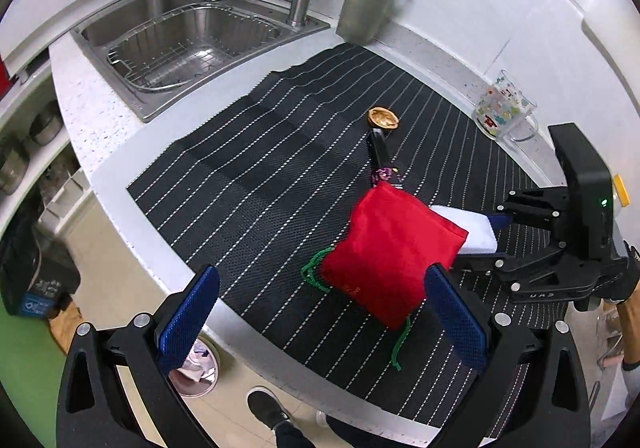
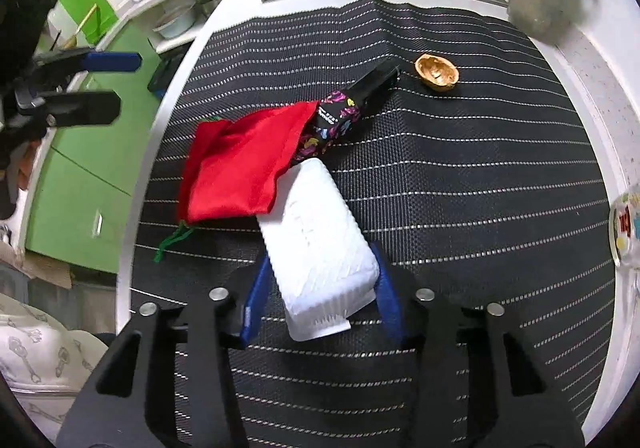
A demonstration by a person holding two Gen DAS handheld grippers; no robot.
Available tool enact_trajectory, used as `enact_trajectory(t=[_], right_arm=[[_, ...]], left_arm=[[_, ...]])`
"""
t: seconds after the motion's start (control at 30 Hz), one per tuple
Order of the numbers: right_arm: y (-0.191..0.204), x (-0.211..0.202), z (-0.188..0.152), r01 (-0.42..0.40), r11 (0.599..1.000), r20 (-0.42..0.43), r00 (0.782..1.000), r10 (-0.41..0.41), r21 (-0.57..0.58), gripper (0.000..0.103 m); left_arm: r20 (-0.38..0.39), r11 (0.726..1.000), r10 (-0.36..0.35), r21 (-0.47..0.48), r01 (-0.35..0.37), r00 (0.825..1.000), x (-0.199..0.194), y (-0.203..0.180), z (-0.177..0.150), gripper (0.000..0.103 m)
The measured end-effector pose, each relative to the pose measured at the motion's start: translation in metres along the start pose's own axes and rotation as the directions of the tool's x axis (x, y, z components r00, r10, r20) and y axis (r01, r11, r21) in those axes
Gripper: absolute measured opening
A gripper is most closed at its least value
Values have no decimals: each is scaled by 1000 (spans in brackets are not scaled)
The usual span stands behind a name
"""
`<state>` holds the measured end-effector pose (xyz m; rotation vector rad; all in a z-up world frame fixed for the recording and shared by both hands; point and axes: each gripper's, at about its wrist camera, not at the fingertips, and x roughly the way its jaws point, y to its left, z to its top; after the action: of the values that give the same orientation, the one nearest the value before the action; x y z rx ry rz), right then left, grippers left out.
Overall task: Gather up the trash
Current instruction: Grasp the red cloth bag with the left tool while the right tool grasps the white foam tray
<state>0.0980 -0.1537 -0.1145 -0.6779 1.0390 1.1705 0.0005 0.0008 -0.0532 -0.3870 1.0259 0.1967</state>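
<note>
Both pads of the right gripper (image 2: 320, 302) clamp the white box's (image 2: 316, 244) near end; beyond them, a red pouch (image 2: 240, 164) hides its far corner (and a patterned box (image 2: 344, 112)). Left gripper (image 1: 320, 322) gapes.

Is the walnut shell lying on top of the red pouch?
No, the walnut shell sits on the striped mat, well apart from the red pouch.

A matt woven black mat (image 1: 256, 152) with pale stitched stripes covers a speckled white counter (image 1: 84, 104), bearing a satiny red cloth pouch (image 2: 244, 160), a ribbed white plastic box (image 2: 320, 248) and a glossy walnut shell (image 2: 437, 73), beside a brushed-steel sink (image 1: 132, 104).
</note>
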Motion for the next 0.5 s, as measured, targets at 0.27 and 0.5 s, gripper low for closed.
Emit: enact_trajectory(t=[0.27,0.5], right_arm=[[0,-36,-10,8,995,67,998,-15,100,39],[-11,-58,-21,45,973,111,991,-71,227,39]], left_arm=[[-4,998,-29,60,29,1000,1,-18,5,98],[-34,991,-44,122,48,998,15,-37,6,98]])
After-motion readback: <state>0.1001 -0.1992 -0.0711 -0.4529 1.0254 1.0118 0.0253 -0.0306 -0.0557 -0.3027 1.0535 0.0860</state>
